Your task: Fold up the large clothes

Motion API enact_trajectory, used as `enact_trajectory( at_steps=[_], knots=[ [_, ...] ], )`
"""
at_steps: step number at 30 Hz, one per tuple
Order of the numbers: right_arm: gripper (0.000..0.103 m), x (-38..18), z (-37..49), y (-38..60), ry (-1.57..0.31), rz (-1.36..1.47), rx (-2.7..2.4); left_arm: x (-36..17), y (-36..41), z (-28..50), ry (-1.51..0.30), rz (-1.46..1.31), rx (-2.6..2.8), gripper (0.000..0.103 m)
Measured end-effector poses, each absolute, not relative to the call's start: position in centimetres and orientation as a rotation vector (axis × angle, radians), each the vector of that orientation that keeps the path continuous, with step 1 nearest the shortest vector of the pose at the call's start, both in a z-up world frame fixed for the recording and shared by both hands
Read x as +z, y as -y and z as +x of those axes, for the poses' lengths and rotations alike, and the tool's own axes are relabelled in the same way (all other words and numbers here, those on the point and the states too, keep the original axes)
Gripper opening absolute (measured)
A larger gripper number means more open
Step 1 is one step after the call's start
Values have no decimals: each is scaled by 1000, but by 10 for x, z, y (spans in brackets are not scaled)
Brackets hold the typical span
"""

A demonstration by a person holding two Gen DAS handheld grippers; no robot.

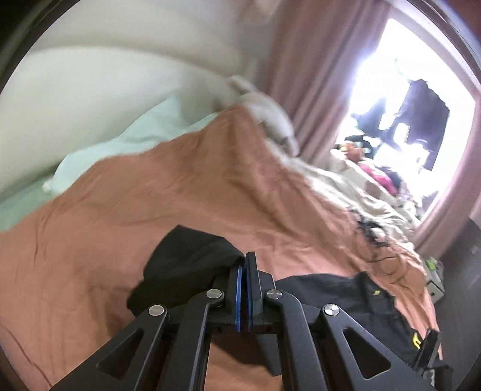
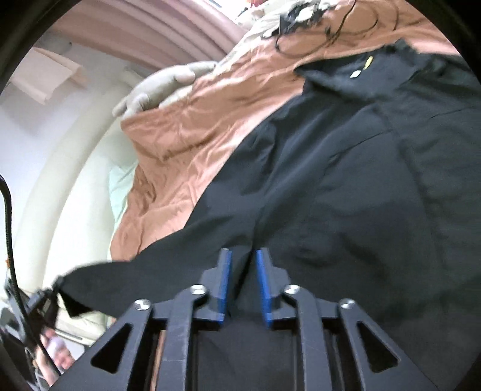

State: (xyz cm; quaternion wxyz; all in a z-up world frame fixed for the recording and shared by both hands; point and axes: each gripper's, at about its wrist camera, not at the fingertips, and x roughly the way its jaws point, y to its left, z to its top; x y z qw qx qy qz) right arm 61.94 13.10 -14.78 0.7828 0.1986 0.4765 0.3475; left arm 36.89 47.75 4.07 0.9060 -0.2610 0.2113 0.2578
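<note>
The left hand-held gripper (image 1: 244, 264) is clenched on a bunched edge of the large black fabric garment (image 2: 345, 186), its blue pads pressed together with a fold of the dark cloth spilling out to the left of the jaws; judging from the right wrist view, that pinched part is the sleeve end stretched out toward the lower left, held up off the bed so it can be carried across the body of the garment. The right hand-held gripper (image 2: 243, 264) is not gripping: its blue-lined jaws stand apart over a seam of the garment with cloth lying between them, the pads not visibly pressing, probably poised to take a second hold. The garment lies spread on the rumpled rust-orange bedspread (image 1: 168, 192), small yellow marks showing near its far end. Around it: a pale green pillow (image 1: 120, 144) by the wall, a cream crumpled blanket (image 1: 354, 192) toward the bright window, pink curtains (image 1: 312, 75), and a thin black cable (image 2: 345, 24) coiled on the bedspread just beyond the garment, which could snag a fold carried that far.
</note>
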Motion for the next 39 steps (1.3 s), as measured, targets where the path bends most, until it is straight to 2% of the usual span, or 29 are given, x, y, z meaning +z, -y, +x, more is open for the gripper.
enact_trajectory(
  at_steps=[2,9,20,23,31,39],
  knots=[
    [33,-141,612,-111,-1002,406,737,60,-464,376,-421,-510,501,2],
    [34,-127,581,-29,-938,431,669,123,-398,416,-385,-404,391,2],
    [34,-118,585,54,-894,491,583,170,-290,484,-388,-263,243,2],
    [43,-117,590,64,-898,515,571,172,-267,497,-402,-250,207,2],
    [47,-119,604,109,-897,615,523,155,-197,545,-462,-189,98,2],
    [47,-135,624,154,-921,680,429,106,-137,592,-538,-178,-17,2]
  ],
)
